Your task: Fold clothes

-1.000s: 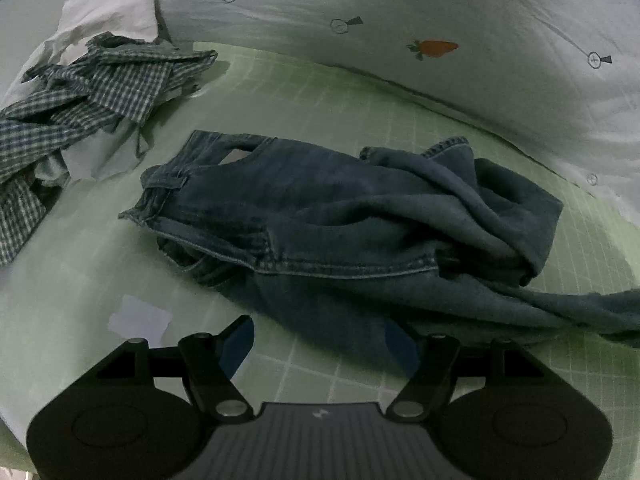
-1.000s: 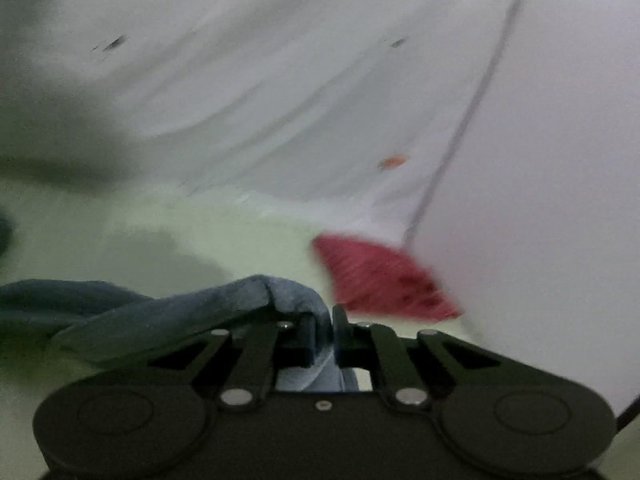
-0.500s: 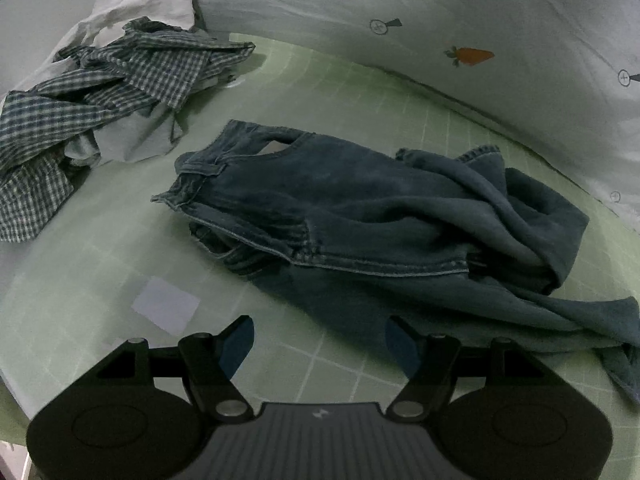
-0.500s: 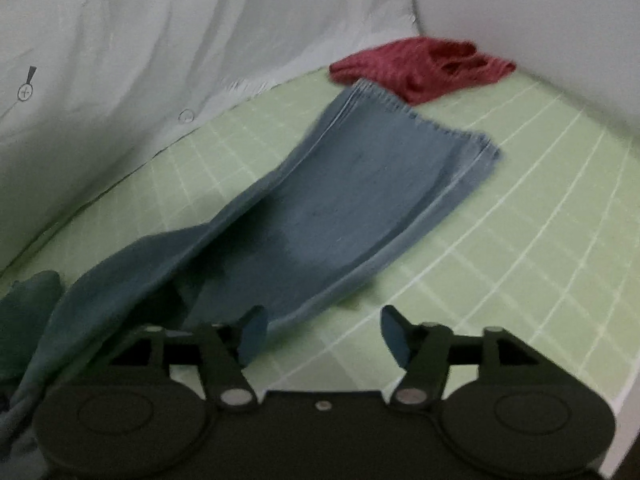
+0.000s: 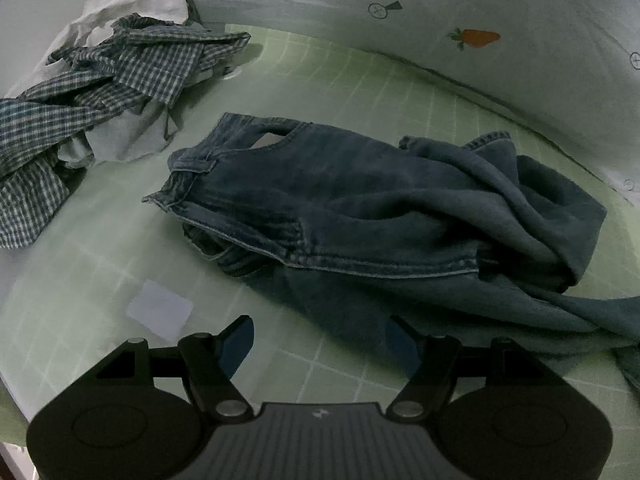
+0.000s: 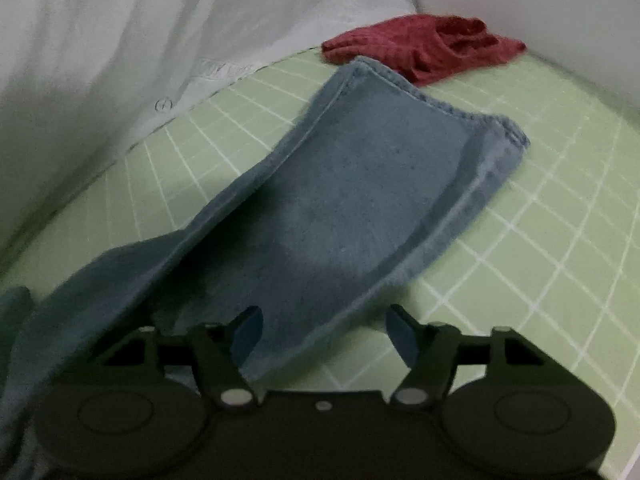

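The left gripper [image 5: 320, 340] hangs with jaws spread wide and holding nothing, just short of the jeans [image 5: 360, 208]. They lie crumpled on the green checked sheet [image 5: 100, 248], waistband toward the checked shirt [image 5: 100, 76], long axis running left to right. The right gripper [image 6: 324, 332] is likewise agape and bare over one flat jeans leg [image 6: 352, 200], whose hem points away toward the red garment [image 6: 424, 48].

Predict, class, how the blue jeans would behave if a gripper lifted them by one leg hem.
The jeans lie crumpled in soft folds, so they would probably droop rather than hold shape. The laid-out leg looks thick and seamed, so likely heavyish. Bunched layers by the waistband would likely drag behind.
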